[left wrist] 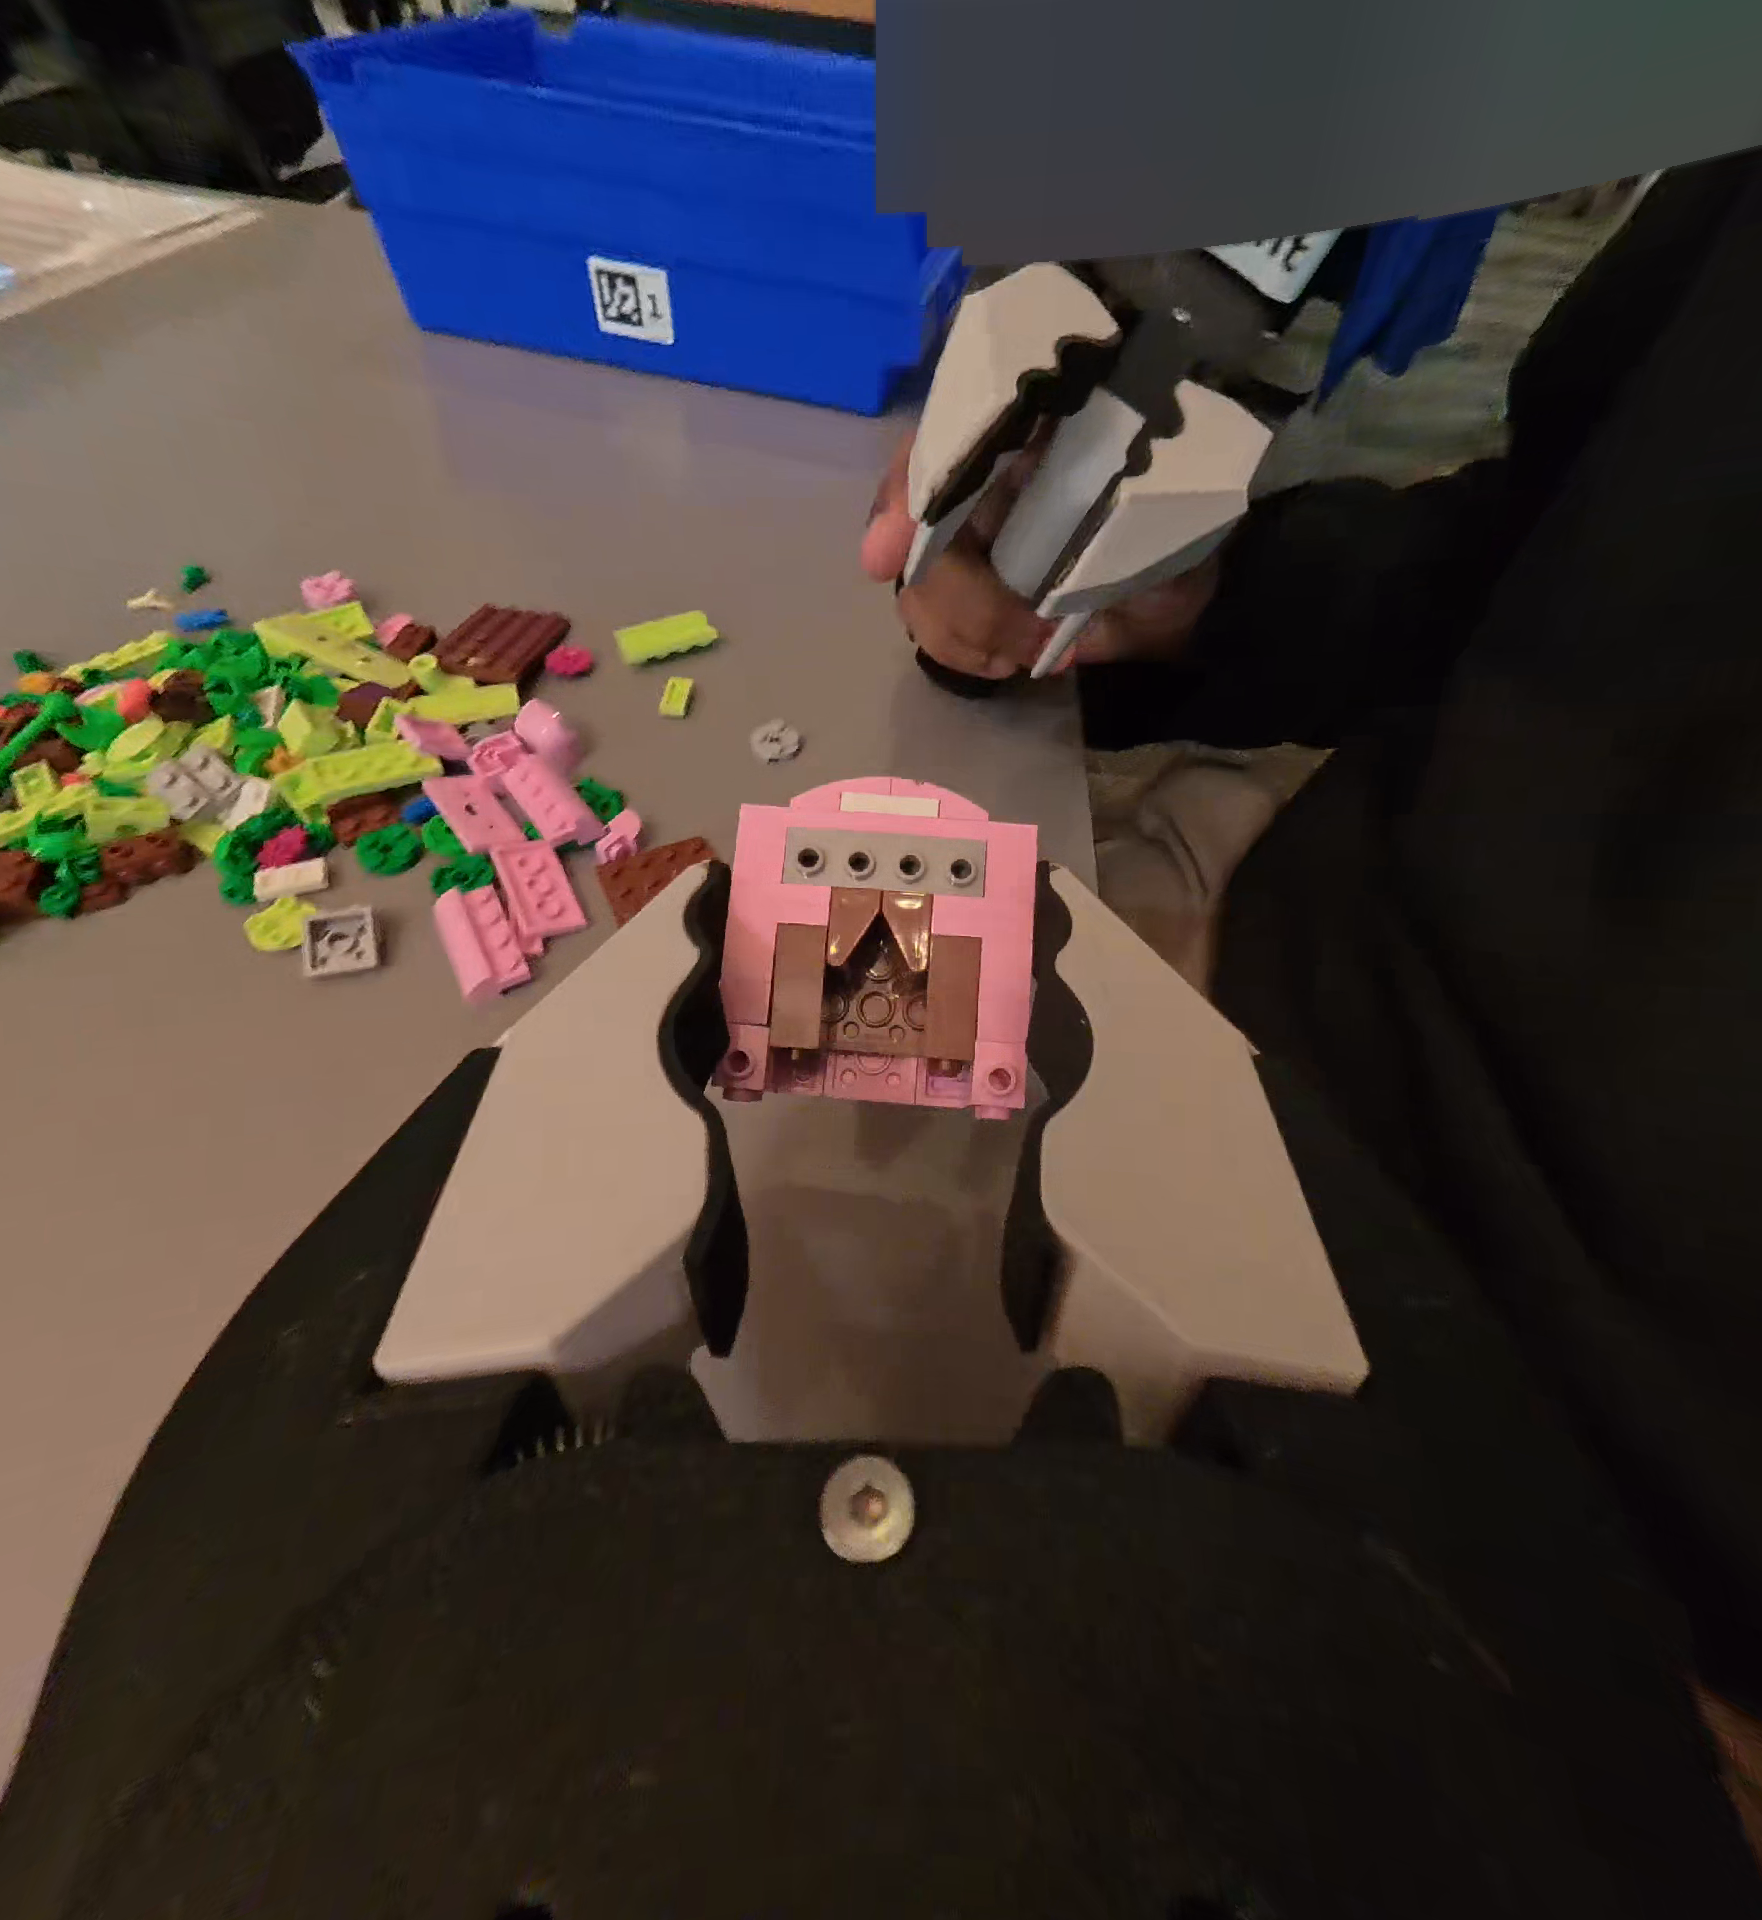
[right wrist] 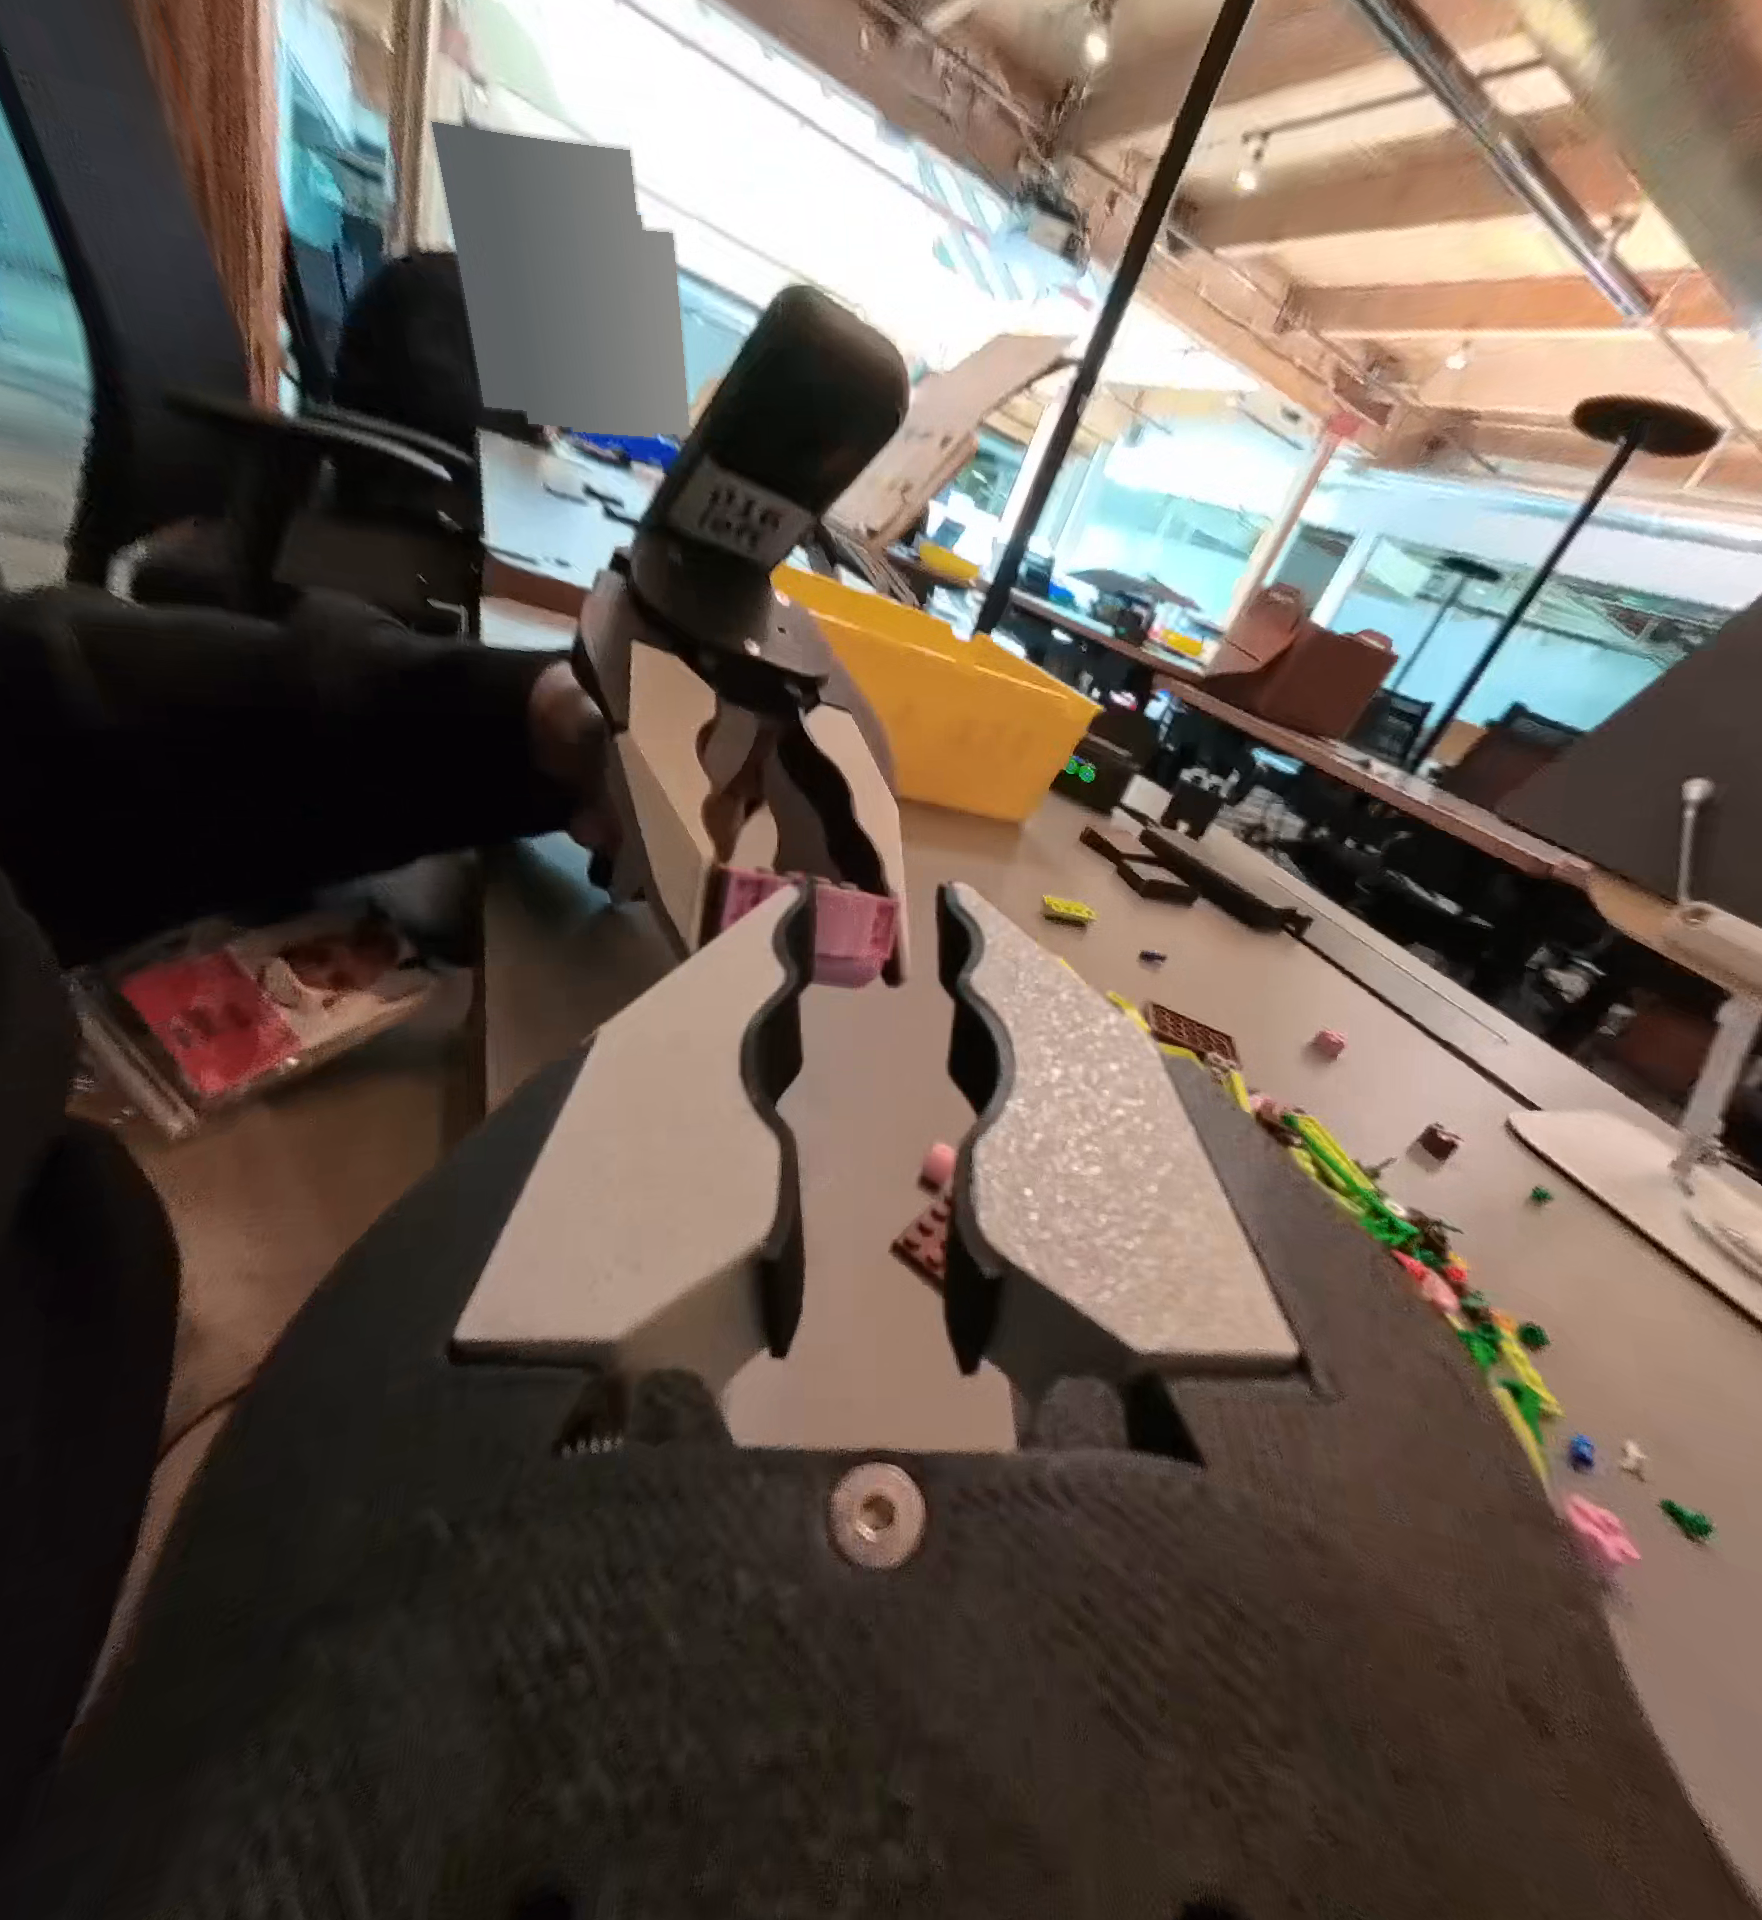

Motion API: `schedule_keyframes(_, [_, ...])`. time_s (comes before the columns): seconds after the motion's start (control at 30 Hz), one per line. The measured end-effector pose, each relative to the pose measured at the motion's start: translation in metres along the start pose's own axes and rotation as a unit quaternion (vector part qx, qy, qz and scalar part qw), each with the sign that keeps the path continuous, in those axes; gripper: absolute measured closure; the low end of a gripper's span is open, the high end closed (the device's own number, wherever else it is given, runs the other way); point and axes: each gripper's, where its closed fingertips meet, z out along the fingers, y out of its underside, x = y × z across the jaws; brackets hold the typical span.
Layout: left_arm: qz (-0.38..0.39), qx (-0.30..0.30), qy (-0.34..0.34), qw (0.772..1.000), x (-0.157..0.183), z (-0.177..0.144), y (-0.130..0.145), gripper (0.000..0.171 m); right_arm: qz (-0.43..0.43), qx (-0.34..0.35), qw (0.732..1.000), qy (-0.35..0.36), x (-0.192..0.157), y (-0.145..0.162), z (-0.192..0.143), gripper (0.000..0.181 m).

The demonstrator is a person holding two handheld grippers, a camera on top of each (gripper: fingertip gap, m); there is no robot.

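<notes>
Both wrist views sit close, perhaps sharing the table (left wrist: 233, 1091).

A pink brick build (left wrist: 882, 935) is marked by a grey studded strip and brown slopes. Green, lime, pink and brown pieces (left wrist: 233, 769) are strewn on the grey worktop (left wrist: 233, 1143) — a blue bin (left wrist: 648, 208) beyond.

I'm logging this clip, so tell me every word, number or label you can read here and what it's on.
I don't quote writing; here is where it stands.
Blue bin: white sticker, sharp and legible.
Behind the right claw: white label, mostly hidden.
Handle of the left claw: raised lettering, blurred.
Pink packet: dark print, too blurred to read.
</notes>
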Motion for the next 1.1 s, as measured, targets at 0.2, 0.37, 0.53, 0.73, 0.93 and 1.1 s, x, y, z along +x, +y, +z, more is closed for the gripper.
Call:
schedule_keyframes(0.2, [0.035, 0.0, 0.013, 0.999, 0.013, 0.013, -0.005, 0.115, 0.116, -0.068, 0.985, -0.107, -0.019, 0.012, 0.004, 0.13])
schedule_keyframes(0.37, [0.04, 0.003, 0.035, 0.999, 0.023, 0.021, -0.007, 0.115, 0.125, -0.094, 0.979, -0.135, -0.025, 0.019, 0.007, 0.14])
schedule_keyframes(0.53, [0.04, 0.011, 0.042, 0.998, 0.025, 0.02, -0.01, 0.116, 0.149, -0.093, 0.971, -0.16, -0.027, 0.018, 0.006, 0.151])
schedule_keyframes(0.73, [0.028, 0.002, 0.043, 0.999, 0.024, 0.021, -0.007, 0.117, 0.133, -0.117, 0.972, -0.153, -0.028, 0.026, 0.008, 0.153])
schedule_keyframes(0.93, [0.024, -0.015, 0.044, 0.999, 0.024, 0.022, -0.002, 0.117, 0.126, -0.125, 0.972, -0.157, -0.03, 0.028, 0.008, 0.153])
schedule_keyframes(1.1, [0.033, -0.02, 0.018, 0.999, 0.018, 0.022, 0.0, 0.116, 0.136, -0.129, 0.97, -0.153, -0.026, 0.03, 0.008, 0.155])
